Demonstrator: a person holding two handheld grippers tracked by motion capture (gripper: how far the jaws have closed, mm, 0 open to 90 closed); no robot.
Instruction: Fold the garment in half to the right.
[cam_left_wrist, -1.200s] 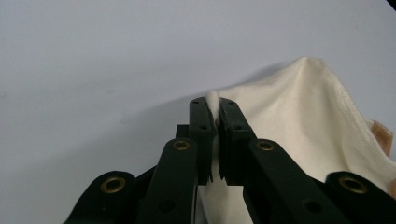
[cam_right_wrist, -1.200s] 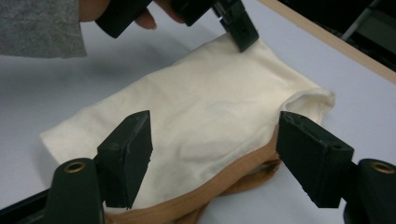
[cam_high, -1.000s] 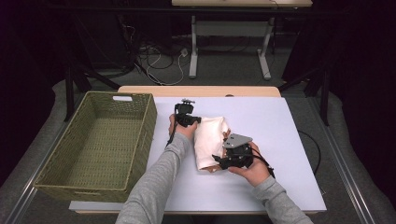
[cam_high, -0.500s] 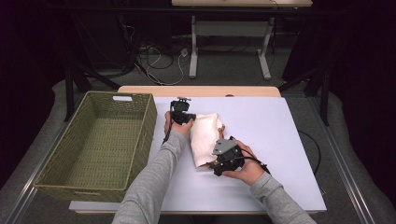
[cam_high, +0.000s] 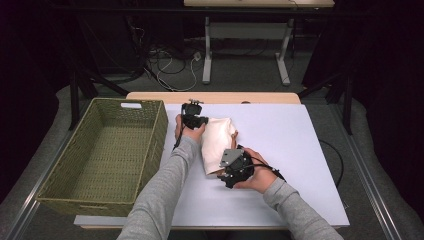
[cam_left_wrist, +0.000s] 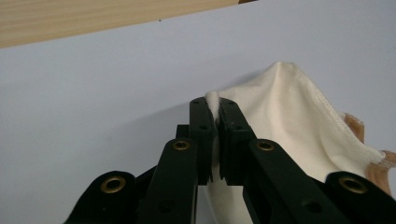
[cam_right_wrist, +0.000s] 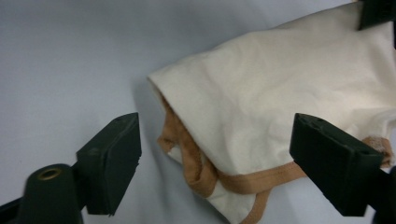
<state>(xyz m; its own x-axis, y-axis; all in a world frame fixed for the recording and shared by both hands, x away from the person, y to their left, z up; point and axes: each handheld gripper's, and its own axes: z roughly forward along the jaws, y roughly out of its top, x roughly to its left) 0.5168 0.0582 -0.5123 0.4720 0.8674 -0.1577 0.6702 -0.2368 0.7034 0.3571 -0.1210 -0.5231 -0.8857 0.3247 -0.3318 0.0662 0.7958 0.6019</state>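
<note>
A cream cloth (cam_high: 216, 142) with tan trim lies bunched on the white table (cam_high: 295, 150). My left gripper (cam_high: 200, 121) holds its far left corner. In the left gripper view the jaws are shut (cam_left_wrist: 212, 105) with a pinch of the cloth (cam_left_wrist: 285, 116) between the pads. My right gripper (cam_high: 221, 170) is at the cloth's near end. In the right gripper view (cam_right_wrist: 217, 128) its jaws stand wide to either side of the cloth's trimmed edge (cam_right_wrist: 280, 84). They have just been closing a little, and the pads do not touch the fabric.
A green woven basket (cam_high: 161, 131) stands empty along the table's left side, close to my left forearm. A wooden strip (cam_high: 215, 96) runs along the table's far edge. Bare white tabletop stretches to the right of the cloth.
My right gripper has moved left, up to the cloth's near end. The cloth has drawn in narrower. My left gripper has stayed shut on its corner.
</note>
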